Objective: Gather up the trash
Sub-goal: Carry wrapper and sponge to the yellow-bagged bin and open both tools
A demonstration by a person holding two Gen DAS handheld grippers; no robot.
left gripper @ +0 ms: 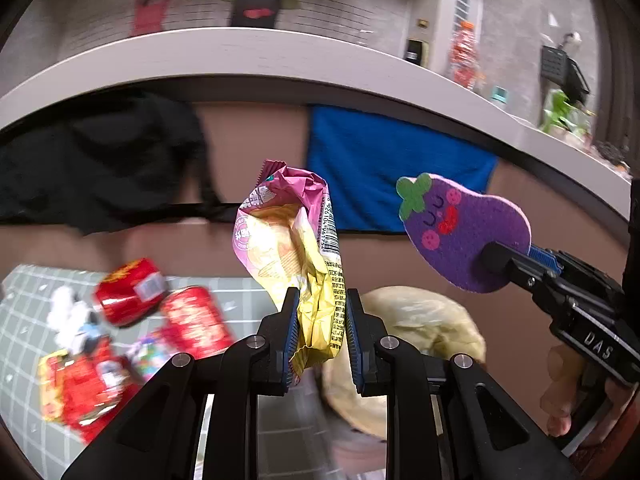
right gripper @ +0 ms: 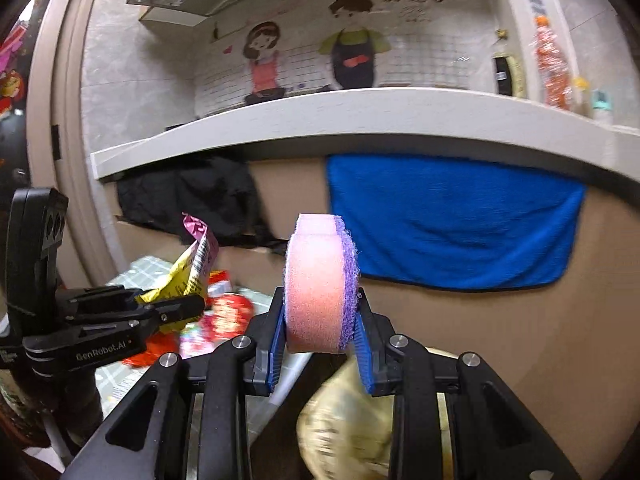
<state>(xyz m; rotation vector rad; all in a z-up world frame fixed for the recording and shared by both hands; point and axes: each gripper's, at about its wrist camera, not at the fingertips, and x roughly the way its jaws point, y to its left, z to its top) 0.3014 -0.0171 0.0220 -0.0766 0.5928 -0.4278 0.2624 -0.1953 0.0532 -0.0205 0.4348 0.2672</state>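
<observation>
Left gripper (left gripper: 322, 336) pinching crumpled snack wrapper (left gripper: 296, 256) upright at frame centre, lifting it clear of litter pile (left gripper: 132, 328) lower left. Right gripper (right gripper: 320, 328) clamping eggplant sponge (right gripper: 318, 284), probably for wiping afterwards.

You're getting dim, even indoor light; fisheye is bending the shelf (left gripper: 240, 52) and blackening corners, and motion blur is smearing the red wrappers (left gripper: 160, 312).

A grid-patterned grey mat (left gripper: 36, 320) is carrying blurred red snack wrappers (left gripper: 132, 292) and a white crumpled scrap (left gripper: 68, 312).
</observation>
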